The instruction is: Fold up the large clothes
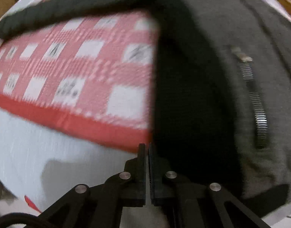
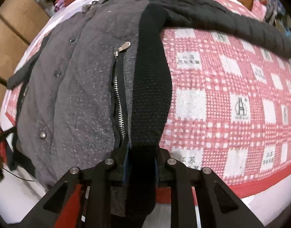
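The right gripper (image 2: 140,150) pinches the black knit edge of the grey jacket (image 2: 84,87), which lies lengthwise away from the camera on the red checked blanket (image 2: 231,95). Only the right view shows its snaps. The left gripper (image 1: 147,148) is pressed together, with nothing visible between its jaws.

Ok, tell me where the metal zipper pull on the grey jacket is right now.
In the right wrist view the zipper pull sits left of centre on the grey jacket, at the zipper's top, just left of the black knit band held in the right gripper.
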A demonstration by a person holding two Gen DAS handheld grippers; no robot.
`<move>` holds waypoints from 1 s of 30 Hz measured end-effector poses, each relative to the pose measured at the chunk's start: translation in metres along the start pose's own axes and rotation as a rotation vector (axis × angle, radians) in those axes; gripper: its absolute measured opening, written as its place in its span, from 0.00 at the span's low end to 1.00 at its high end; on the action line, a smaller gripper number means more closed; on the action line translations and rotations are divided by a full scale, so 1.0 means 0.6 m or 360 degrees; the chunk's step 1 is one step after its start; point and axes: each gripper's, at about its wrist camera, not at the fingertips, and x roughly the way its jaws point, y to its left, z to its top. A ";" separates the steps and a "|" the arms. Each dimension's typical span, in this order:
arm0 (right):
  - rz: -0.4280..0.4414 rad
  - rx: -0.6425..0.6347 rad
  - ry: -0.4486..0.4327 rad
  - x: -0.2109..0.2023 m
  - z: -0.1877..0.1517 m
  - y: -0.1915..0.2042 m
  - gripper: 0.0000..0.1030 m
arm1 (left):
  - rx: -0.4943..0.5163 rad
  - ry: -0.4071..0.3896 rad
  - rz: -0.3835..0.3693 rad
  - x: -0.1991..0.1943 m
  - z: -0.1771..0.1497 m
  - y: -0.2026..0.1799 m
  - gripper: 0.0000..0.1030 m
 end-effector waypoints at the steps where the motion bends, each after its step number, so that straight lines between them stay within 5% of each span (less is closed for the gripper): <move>1: -0.0067 -0.0054 -0.0017 -0.006 0.001 0.011 0.29 | 0.0036 -0.0045 -0.0070 -0.015 0.005 -0.022 0.04; 7: -0.0416 -0.0215 -0.0285 -0.071 -0.012 0.066 0.37 | 0.0390 -0.0147 -0.0334 -0.030 0.003 -0.173 0.08; 14: -0.0089 -0.0807 -0.0073 -0.007 -0.056 0.196 0.37 | 0.0499 -0.0100 -0.0381 0.023 -0.037 -0.170 0.05; 17: -0.0108 -0.0796 -0.0101 0.006 -0.056 0.162 0.38 | 0.0621 -0.0075 -0.0290 0.023 -0.054 -0.150 0.05; 20: -0.0153 -0.0551 -0.0077 0.001 -0.041 0.060 0.38 | 0.0528 -0.0057 -0.0257 0.018 -0.049 -0.108 0.05; 23: -0.0138 -0.0758 -0.0022 -0.007 -0.035 0.069 0.34 | 0.0528 -0.0020 -0.0205 0.007 -0.025 -0.132 0.05; 25: -0.0155 -0.0797 -0.0012 -0.015 -0.021 0.090 0.34 | 0.0506 -0.0117 -0.0279 -0.022 0.000 -0.157 0.05; 27: -0.0095 -0.0730 -0.0114 -0.043 0.004 0.103 0.38 | 0.0503 -0.0254 -0.0347 -0.053 0.036 -0.191 0.18; 29: -0.0077 -0.0681 -0.0266 -0.066 0.044 0.119 0.40 | 0.0498 -0.0351 -0.0349 -0.059 0.080 -0.226 0.62; 30: -0.0085 -0.0672 -0.0319 -0.058 0.064 0.144 0.49 | 0.0483 -0.0369 -0.0351 -0.053 0.096 -0.234 0.67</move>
